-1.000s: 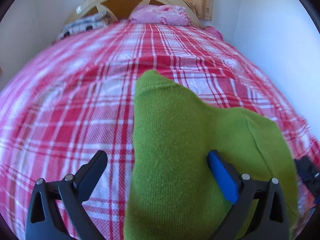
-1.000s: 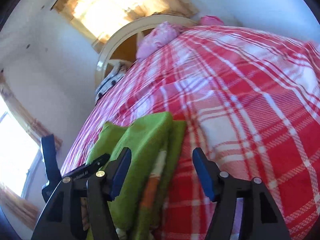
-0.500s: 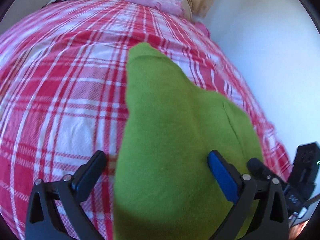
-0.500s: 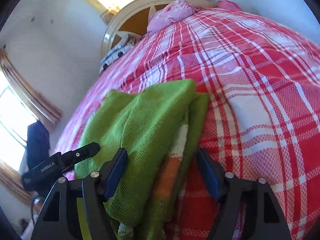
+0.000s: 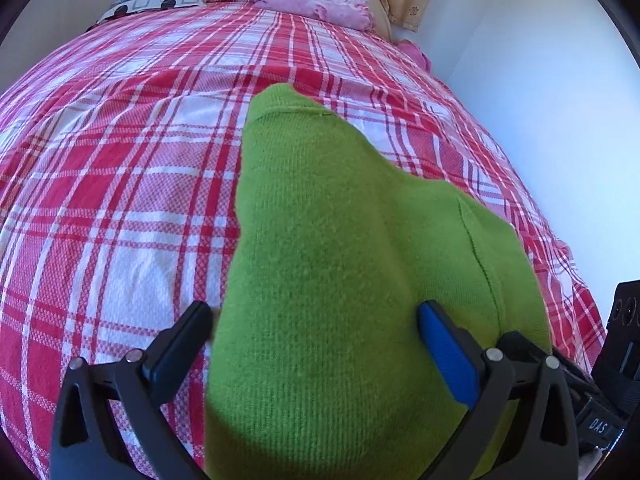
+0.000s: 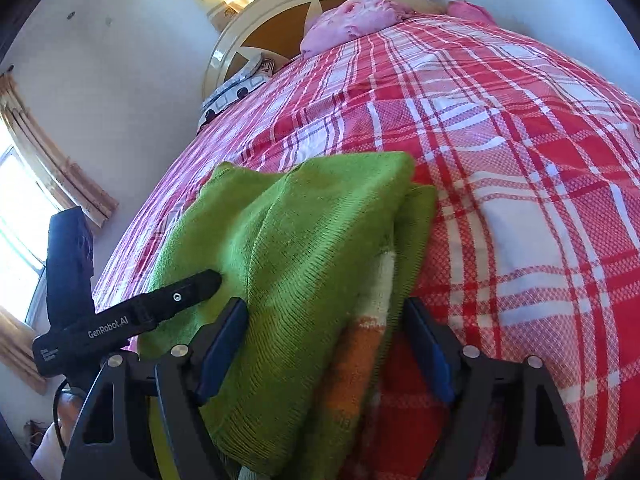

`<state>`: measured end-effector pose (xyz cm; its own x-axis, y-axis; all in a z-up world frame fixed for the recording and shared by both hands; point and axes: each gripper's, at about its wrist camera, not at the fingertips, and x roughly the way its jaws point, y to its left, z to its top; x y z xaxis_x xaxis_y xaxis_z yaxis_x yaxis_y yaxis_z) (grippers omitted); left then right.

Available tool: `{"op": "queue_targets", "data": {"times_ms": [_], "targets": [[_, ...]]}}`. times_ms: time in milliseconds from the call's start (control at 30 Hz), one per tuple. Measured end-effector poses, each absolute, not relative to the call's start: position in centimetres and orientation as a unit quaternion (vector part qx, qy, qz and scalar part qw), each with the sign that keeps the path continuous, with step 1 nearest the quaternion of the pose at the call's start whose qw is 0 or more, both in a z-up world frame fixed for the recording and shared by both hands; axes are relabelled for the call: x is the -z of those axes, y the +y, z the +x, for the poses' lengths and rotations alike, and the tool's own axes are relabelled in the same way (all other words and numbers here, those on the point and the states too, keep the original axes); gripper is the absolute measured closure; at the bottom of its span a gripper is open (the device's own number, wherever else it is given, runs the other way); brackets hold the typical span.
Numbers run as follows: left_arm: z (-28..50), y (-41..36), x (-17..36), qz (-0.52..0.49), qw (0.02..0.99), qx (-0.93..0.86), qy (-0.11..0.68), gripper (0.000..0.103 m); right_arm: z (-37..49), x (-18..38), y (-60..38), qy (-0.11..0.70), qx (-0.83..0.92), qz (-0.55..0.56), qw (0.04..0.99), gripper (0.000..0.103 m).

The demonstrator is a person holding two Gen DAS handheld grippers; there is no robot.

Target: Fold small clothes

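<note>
Right wrist view: both grippers gape over green sweater; pink pillow beyond.

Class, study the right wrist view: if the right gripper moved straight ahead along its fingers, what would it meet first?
The right gripper would most likely meet the folded green sweater, which already lies between its open fingers. Beyond that lies the plaid bedspread; exact depth is unclear.
</note>
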<state>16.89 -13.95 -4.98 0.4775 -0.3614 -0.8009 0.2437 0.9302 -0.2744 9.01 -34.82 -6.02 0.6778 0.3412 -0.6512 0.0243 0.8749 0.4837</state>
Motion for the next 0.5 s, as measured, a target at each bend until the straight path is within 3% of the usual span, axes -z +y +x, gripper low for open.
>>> {"op": "queue_targets", "data": {"times_ms": [67,100,133,300,400,500], "targets": [[16.8,-13.8,5.0,-0.063,0.858,0.177,0.477,0.0,8.8,6.1,-35.0,0.388,-0.096,0.239,0.885,0.039],[16.8,-13.8,5.0,-0.064,0.859,0.178,0.476,0.0,8.9,6.3,-35.0,0.388,-0.109,0.249,0.881,0.054],[16.8,-13.8,5.1,-0.063,0.859,0.179,0.475,0.0,8.9,6.5,-35.1,0.388,-0.117,0.259,0.877,0.061],[16.4,-14.0,5.0,-0.054,0.865,0.173,0.469,0.0,8.5,6.1,-35.0,0.375,-0.117,0.256,0.883,0.071],[15.6,-14.7,4.5,-0.031,0.875,0.173,0.452,0.012,8.3,5.8,-34.6,0.372,-0.108,0.243,0.89,0.072],[14.7,-15.9,4.0,0.017,0.89,0.154,0.429,0.016,8.4,5.8,-34.6,0.372,-0.102,0.237,0.892,0.072]]}}
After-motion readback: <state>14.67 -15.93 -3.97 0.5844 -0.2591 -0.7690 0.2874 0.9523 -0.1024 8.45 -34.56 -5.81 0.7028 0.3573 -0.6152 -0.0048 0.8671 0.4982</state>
